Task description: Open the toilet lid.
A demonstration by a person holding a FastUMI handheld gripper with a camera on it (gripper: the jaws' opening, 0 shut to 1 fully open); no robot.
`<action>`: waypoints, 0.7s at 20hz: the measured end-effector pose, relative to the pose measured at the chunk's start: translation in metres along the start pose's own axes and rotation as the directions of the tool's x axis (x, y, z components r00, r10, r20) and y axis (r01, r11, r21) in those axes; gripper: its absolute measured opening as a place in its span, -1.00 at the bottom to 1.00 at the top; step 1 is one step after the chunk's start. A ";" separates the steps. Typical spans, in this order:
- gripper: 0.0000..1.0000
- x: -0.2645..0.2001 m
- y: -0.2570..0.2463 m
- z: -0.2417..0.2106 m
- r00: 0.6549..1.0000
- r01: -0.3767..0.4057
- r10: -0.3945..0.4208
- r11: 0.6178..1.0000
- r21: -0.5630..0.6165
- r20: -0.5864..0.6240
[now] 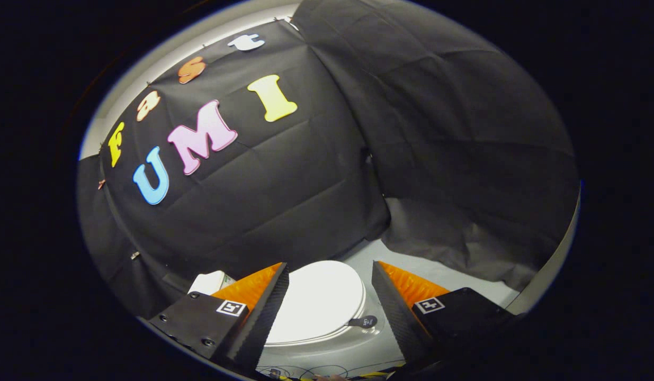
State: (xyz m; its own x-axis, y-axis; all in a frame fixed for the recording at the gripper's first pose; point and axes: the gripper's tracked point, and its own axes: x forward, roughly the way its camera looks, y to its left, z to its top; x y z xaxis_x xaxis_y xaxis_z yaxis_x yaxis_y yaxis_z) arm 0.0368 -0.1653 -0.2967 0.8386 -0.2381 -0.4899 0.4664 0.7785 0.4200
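A white toilet stands on the floor below, its oval lid (319, 301) lying flat and closed on the bowl. The lid shows in the gap between my two fingers, well beyond and below them. A small dark tab (365, 321) sticks out at the lid's rim, close to the right finger (393, 307). My gripper (330, 278) is open and holds nothing; it hovers above the toilet without touching it. The left finger (268, 307) covers part of the lid's edge.
A white tank or box (213, 282) sits behind the left finger, against the black cloth wall (284, 201). Grey floor (443, 272) runs to the right of the toilet, with loose black cloth (464, 238) draped onto it. Thin cables (316, 370) lie on the floor near the toilet's front.
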 end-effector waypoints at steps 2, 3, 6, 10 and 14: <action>0.99 0.018 -0.019 -0.024 0.999 0.022 -0.019 0.998 0.053 -0.051; 0.99 0.028 -0.029 -0.036 0.996 0.033 -0.027 0.996 0.085 -0.080; 1.00 0.059 -0.053 -0.078 0.986 0.059 -0.030 0.983 0.173 -0.166; 1.00 0.092 -0.080 -0.136 0.963 0.089 -0.022 0.968 0.237 -0.269; 1.00 0.119 -0.098 -0.181 0.937 0.124 -0.016 0.949 0.291 -0.349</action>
State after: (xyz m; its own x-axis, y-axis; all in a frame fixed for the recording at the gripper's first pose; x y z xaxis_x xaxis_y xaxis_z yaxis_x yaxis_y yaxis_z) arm 0.0403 -0.1643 -0.5347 0.6805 -0.0328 -0.7320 0.6282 0.5403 0.5598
